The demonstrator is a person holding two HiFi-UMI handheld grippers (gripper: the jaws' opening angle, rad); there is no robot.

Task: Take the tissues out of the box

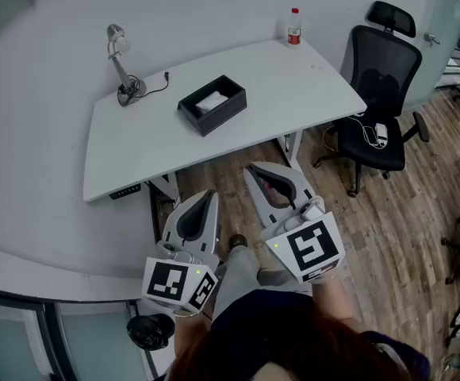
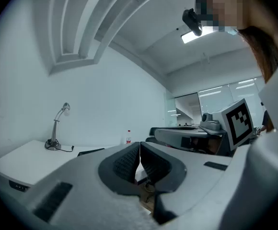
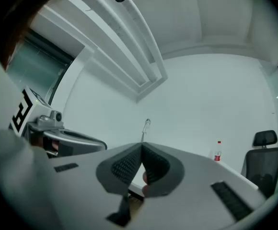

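A black open-topped tissue box (image 1: pixel 212 105) sits near the middle of the white desk (image 1: pixel 135 145), with white tissue (image 1: pixel 212 100) showing inside. Both grippers hang over the floor on my side of the desk, well short of the box. My left gripper (image 1: pixel 209 195) is shut, its ribbed pads (image 2: pixel 127 163) pressed together with nothing between them. My right gripper (image 1: pixel 255 169) is likewise shut and empty, pads (image 3: pixel 129 164) meeting in a thin seam. In the left gripper view the box (image 2: pixel 91 151) is only a dark edge beyond the jaws.
A desk lamp (image 1: pixel 121 62) with its cable stands at the desk's back left and a red-capped bottle (image 1: pixel 294 27) at the back right corner. A black office chair (image 1: pixel 381 101) stands right of the desk on the wooden floor (image 1: pixel 389 236). Desk legs stand under the near edge.
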